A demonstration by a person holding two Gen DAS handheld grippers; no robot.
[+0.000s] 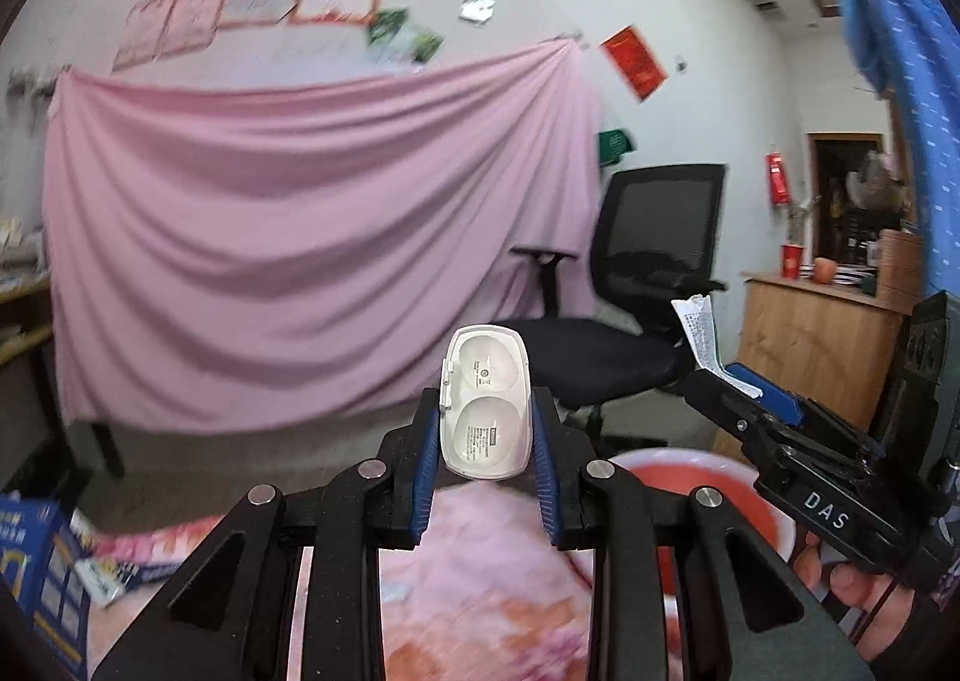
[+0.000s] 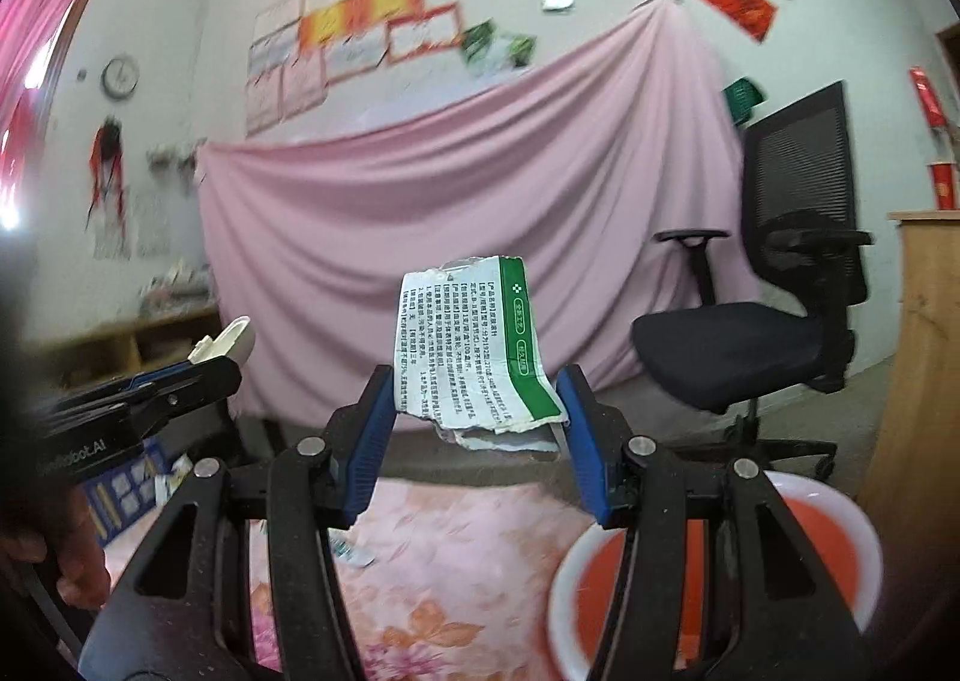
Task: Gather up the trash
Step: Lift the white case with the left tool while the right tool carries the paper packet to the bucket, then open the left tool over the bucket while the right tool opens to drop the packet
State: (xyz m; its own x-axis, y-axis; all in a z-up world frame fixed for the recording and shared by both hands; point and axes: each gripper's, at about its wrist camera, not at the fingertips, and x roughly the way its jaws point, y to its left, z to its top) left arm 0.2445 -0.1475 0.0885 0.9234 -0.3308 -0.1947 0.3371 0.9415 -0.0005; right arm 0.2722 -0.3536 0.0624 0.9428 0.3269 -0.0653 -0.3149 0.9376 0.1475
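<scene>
Left gripper point(image 1: 486, 444) closed onto white case point(image 1: 485, 402), blue pads pressing its two long sides; case upright, clear of the bedding, well seated. Right gripper point(image 2: 477, 411) closed on torn packet point(image 2: 474, 357), a green-and-white printed scrap pinched at its lower edges and standing up between the pads. Both items airborne above floral quilt point(image 2: 432, 549).

Step, as judged: carry phase, both pieces lifted and not yet dropped. Red basin point(image 2: 840, 549) with white rim sits low right, below and just right of the right gripper; presumably the bin. Next move calls for bringing each gripper over the basin mouth and opening, right one first since it is nearer.

View differences: left wrist shows the packet only edge-on in the right gripper point(image 1: 729, 378), plus scattered boxes point(image 1: 36, 561) at lower left. Right wrist shows the packet's printed face and more basin; case point(image 2: 228, 342) appears only as a tip.
</scene>
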